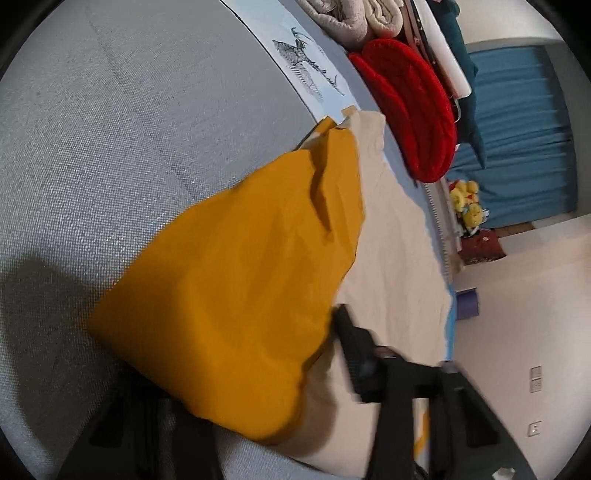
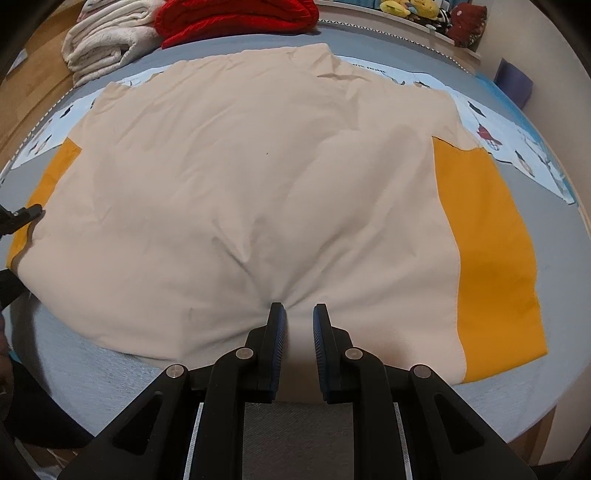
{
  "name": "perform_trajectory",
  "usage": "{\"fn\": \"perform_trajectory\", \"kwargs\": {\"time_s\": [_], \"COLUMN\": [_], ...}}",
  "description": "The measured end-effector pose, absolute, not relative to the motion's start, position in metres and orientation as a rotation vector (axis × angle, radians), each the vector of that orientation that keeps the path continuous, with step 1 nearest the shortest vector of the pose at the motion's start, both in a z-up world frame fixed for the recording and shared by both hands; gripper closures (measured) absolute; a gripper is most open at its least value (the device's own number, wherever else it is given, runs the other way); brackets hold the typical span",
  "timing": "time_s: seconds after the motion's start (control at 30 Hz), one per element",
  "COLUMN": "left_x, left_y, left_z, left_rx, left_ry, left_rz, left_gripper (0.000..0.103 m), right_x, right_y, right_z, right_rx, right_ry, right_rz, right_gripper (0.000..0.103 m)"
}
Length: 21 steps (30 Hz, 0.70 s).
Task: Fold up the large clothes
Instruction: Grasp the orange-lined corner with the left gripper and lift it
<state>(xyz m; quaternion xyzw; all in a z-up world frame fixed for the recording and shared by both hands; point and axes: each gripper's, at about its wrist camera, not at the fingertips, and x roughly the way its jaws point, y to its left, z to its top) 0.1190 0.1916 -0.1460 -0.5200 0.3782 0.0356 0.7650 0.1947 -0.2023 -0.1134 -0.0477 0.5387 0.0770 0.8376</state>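
Observation:
A large cream garment point(image 2: 240, 192) with mustard-yellow sleeves lies spread flat on a grey bed point(image 2: 110, 373). One yellow sleeve point(image 2: 491, 251) lies at its right side. My right gripper point(image 2: 298, 314) sits at the near hem in the middle, its jaws slightly apart with a bunch of cream cloth between them. The other yellow sleeve point(image 1: 236, 295) fills the left wrist view, lifted and draped over the left finger. My left gripper point(image 1: 258, 369) is blurred; one finger point(image 1: 354, 347) shows beside the sleeve. It also shows at the left edge of the right wrist view point(image 2: 26, 216).
A folded red blanket point(image 2: 236, 14) and white towels point(image 2: 107, 40) lie at the far edge of the bed. A light blue printed sheet point(image 2: 517, 147) lies under the garment. Plush toys point(image 2: 410, 7) sit beyond. A purple box point(image 2: 513, 81) stands at the right.

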Motion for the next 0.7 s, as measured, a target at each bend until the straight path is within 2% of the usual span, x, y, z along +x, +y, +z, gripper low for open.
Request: {"fn": "perform_trajectory", "kwargs": {"time_s": [0.03,0.13,0.43,0.6,0.7], "left_x": [0.12,0.121,0.109,0.089,0.083], "left_y": [0.19,0.187,0.193,0.201,0.198], "left_z": [-0.143,-0.122,-0.026,0.01,0.016], "left_rx": [-1.117,-1.037,-0.725,-0.507,-0.403], "left_ry": [0.819,0.804,0.828,0.839,0.825], "left_rz": [0.075,0.077,0.07,0.045,0.027], "left_gripper": [0.087,0.092,0.094,0.094,0.094], "right_x": [0.195,0.191,0.167,0.146,0.145], "right_y": [-0.204,-0.208,-0.167,-0.132,-0.103], "right_z": [-0.111,-0.095,-0.042,-0.034,-0.058], "right_rx": [-0.08,-0.014,0.041,0.094,0.028], "right_ry": [1.132,1.078,0.885,0.886,0.972], "right_rz": [0.155,0.131,0.159,0.2,0.252], "right_gripper": [0.086,0.086,0.086,0.086,0.086]}}
